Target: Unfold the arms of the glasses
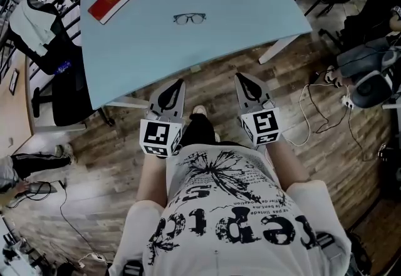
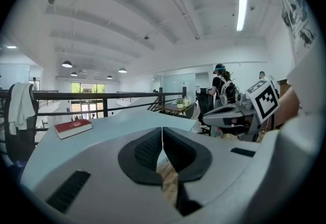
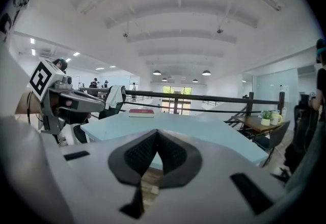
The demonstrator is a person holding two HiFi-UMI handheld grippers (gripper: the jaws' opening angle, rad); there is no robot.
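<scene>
A pair of dark-framed glasses [image 1: 190, 18] lies on the light blue table [image 1: 250, 11], lenses facing me; whether its arms are folded is too small to tell. I stand short of the table's near edge. My left gripper [image 1: 181, 84] and right gripper [image 1: 239, 76] are held side by side over the wooden floor, pointing at the table, well short of the glasses. Both are shut with nothing between the pads. In the left gripper view its jaws [image 2: 162, 131] meet tip to tip; the right gripper view shows the same [image 3: 156, 134]. Neither gripper view shows the glasses.
A red book [image 1: 113, 0] lies at the table's far left corner. A black chair [image 1: 59, 74] with a white garment stands left of the table. White table legs [image 1: 276, 50], floor cables [image 1: 313, 111] and bags [image 1: 369, 74] are on the right.
</scene>
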